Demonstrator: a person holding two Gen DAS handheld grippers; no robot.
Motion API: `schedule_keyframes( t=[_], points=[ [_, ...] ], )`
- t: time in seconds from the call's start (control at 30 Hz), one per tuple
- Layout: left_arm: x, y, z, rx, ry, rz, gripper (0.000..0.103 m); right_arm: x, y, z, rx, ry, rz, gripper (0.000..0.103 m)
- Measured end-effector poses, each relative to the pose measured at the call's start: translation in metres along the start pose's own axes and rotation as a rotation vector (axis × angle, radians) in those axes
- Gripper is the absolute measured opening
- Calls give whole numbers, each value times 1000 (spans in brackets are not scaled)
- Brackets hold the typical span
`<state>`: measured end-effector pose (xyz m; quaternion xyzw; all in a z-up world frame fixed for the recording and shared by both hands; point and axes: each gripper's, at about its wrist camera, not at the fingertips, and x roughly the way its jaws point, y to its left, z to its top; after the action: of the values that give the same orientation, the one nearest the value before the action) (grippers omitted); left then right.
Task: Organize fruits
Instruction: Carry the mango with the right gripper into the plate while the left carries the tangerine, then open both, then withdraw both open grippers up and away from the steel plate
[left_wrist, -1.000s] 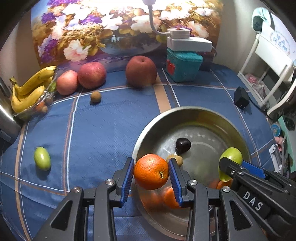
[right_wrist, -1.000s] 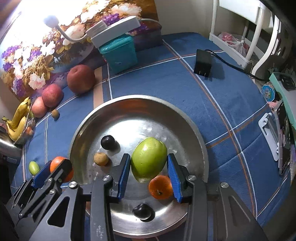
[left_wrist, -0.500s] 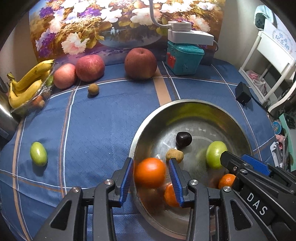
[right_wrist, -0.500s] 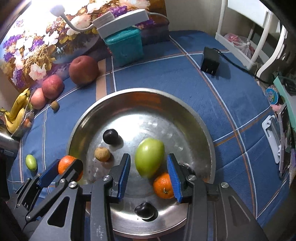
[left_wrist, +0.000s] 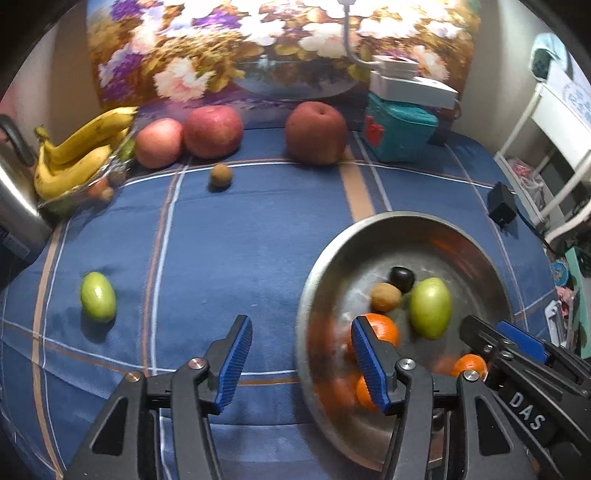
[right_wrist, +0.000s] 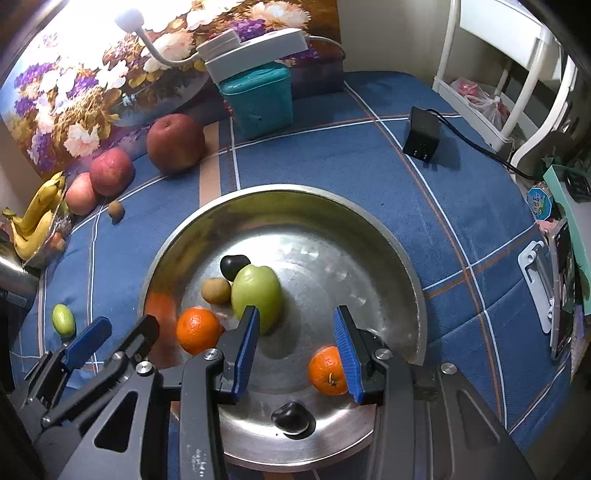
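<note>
A metal bowl (right_wrist: 280, 192) holds a large green fruit (right_wrist: 256, 295), two oranges (right_wrist: 197, 330) (right_wrist: 327, 371), a brown fruit (right_wrist: 216, 290) and two dark plums (right_wrist: 234, 266) (right_wrist: 291, 417). My left gripper (left_wrist: 303, 362) hangs over the bowl's (left_wrist: 406, 216) left rim. Its jaws are opening with nothing between them, and one orange (left_wrist: 380, 328) lies just behind its right finger. My right gripper (right_wrist: 295, 350) stands open above the bowl's floor, with the green fruit beside its left finger. A small green fruit (left_wrist: 98, 301) lies on the blue cloth at the left.
Three apples (left_wrist: 212, 131) (left_wrist: 159, 142) (left_wrist: 316, 133), a small brown fruit (left_wrist: 221, 175) and bananas (left_wrist: 77, 147) sit along the back. A teal box (left_wrist: 399, 131) with a lamp stands behind the bowl. A black adapter (left_wrist: 500, 208) lies at the right, a metal kettle (left_wrist: 14, 206) at the left.
The left gripper's jaws have spread and let go of the orange, which now lies in the bowl. The green fruit has left the right gripper's jaws and rolled left beside the brown fruit.
</note>
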<state>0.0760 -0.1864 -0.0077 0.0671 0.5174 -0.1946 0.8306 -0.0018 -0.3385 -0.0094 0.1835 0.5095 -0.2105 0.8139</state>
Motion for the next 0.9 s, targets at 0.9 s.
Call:
schedule_keyframes(
  t=[0.9],
  points=[
    [-17,58,-15,-108,-3,76,67,-6,24,-27,-83,30,-14,43]
  ],
)
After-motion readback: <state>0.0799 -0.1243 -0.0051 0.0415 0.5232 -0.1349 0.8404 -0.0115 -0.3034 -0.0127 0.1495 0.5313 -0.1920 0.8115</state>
